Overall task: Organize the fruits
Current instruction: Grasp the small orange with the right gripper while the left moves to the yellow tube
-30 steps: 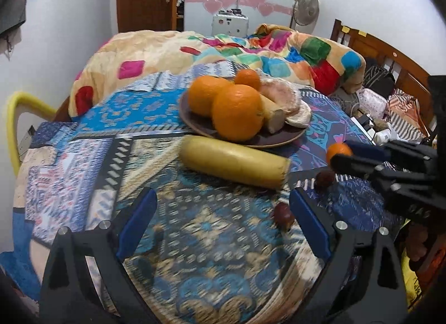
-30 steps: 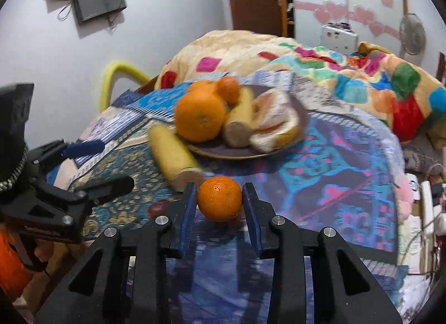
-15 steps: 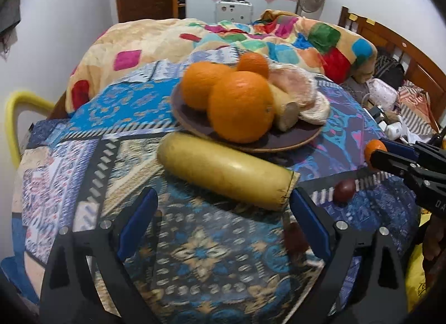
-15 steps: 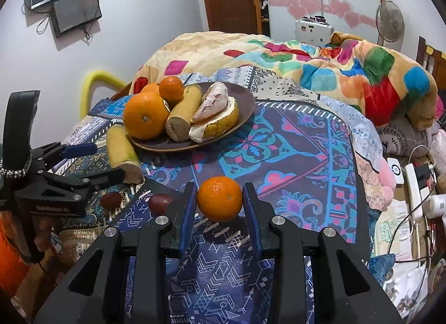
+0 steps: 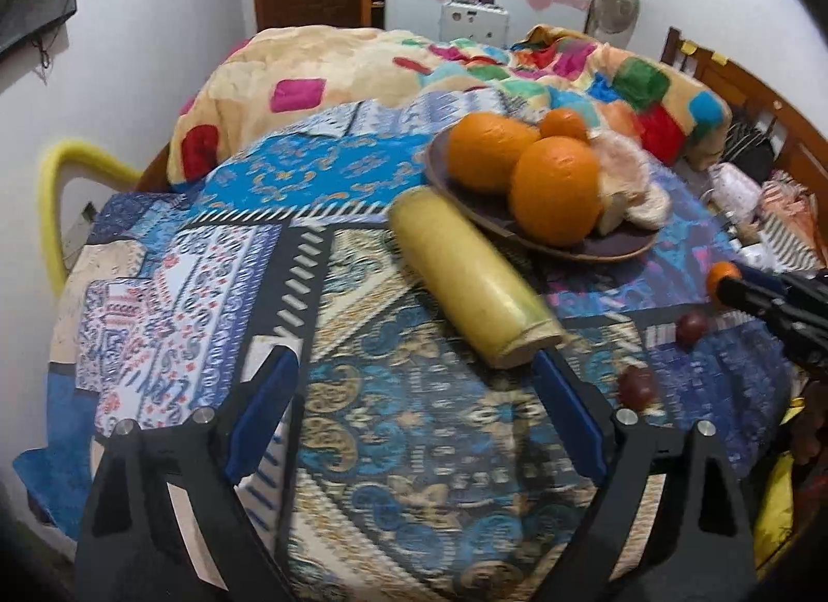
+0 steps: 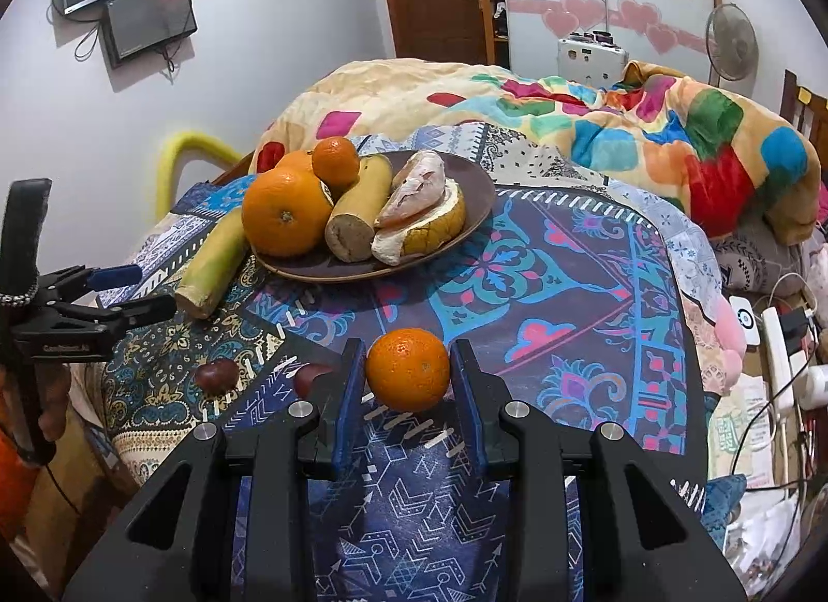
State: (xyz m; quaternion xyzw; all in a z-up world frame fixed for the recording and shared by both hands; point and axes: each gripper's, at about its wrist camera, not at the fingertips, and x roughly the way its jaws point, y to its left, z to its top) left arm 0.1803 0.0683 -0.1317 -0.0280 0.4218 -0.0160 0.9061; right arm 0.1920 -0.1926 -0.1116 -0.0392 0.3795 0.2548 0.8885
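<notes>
Two tools — right tool (image 6: pixel 408 377) clamps round dimpled tangerine (image 6: pixel 408 369); left tool (image 5: pixel 414 405) agape, narrowing, empty.

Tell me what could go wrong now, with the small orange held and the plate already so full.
1. The plate already holds two large oranges, a small one, a banana piece and a peeled pomelo; the mandarin in the right hand-held gripper may roll off the pile.
2. The loose banana piece leans against the plate rim; the open left hand-held gripper could push it and tilt the plate.
3. Two small dark fruits lie near the cloth edge and may roll off.
</notes>
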